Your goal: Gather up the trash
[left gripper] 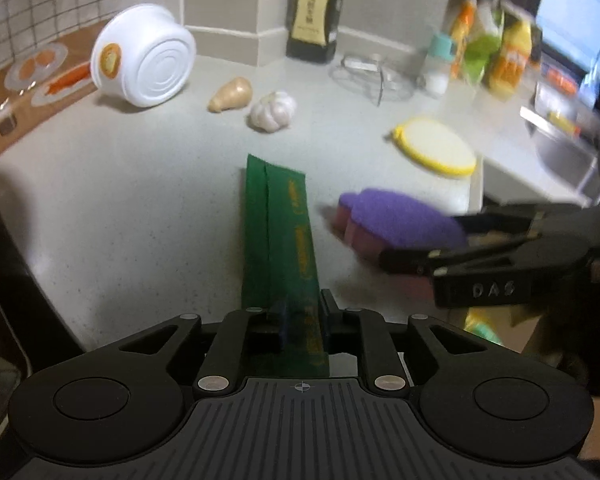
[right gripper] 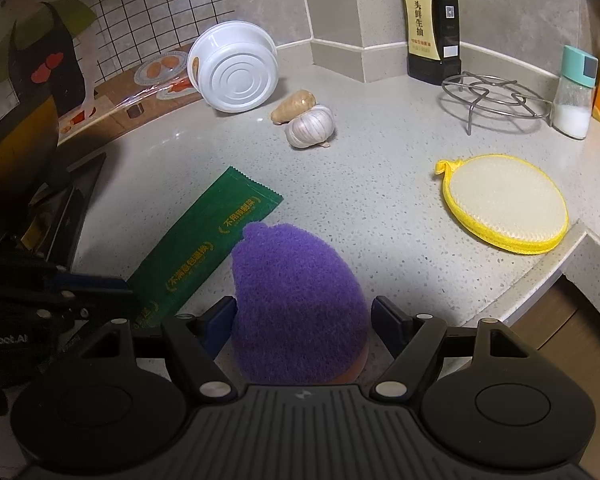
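Note:
A long green wrapper (left gripper: 284, 236) with gold print runs away from my left gripper (left gripper: 302, 316), which is shut on its near end; in the right wrist view the wrapper (right gripper: 204, 240) lies along the grey counter (right gripper: 380, 208). My right gripper (right gripper: 302, 320) is shut on a purple sponge with a pink underside (right gripper: 296, 304) and holds it just right of the wrapper. In the left wrist view the sponge (left gripper: 396, 220) and the right gripper (left gripper: 428, 256) come in from the right.
A tipped white bowl (right gripper: 236, 68), a ginger piece (right gripper: 292, 106) and a garlic bulb (right gripper: 312, 124) lie at the back. A yellow-rimmed scrub pad (right gripper: 504, 204), a wire trivet (right gripper: 496, 96), a soy sauce bottle (right gripper: 432, 28) and a salt shaker (right gripper: 576, 92) stand right. A sink (left gripper: 564, 148) lies far right.

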`<state>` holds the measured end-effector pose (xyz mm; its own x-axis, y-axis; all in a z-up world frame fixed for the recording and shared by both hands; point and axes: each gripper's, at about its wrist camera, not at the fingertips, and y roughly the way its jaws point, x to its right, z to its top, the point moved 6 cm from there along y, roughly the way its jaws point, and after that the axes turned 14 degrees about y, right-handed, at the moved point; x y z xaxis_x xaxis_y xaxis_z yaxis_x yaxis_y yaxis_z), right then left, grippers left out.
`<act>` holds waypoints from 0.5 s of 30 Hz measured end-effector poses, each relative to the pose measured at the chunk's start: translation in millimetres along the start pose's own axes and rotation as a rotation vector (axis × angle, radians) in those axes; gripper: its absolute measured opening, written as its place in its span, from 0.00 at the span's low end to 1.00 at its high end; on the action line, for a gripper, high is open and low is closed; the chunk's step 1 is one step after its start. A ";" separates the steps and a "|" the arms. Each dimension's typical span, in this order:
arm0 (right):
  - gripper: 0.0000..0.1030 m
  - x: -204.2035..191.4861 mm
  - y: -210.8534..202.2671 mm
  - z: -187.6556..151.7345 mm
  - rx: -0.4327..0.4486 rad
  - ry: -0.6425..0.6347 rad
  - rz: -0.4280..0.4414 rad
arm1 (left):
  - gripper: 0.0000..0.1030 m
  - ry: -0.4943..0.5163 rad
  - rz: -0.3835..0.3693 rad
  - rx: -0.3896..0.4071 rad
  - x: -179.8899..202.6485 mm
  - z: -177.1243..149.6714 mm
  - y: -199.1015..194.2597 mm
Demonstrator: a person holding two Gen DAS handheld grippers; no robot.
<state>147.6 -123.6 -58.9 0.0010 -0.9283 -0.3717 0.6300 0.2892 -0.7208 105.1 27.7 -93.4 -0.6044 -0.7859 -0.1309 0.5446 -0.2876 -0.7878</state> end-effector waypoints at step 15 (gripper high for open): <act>0.73 4.4 -2.5 0.0 0.003 0.007 -0.011 | 0.58 0.057 -0.067 -0.029 13.7 -3.6 13.6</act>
<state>146.0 -128.4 -58.8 -0.0116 -0.9296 -0.3683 0.6321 0.2785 -0.7231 102.2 14.9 -108.1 -0.6718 -0.7324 -0.1106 0.4848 -0.3219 -0.8132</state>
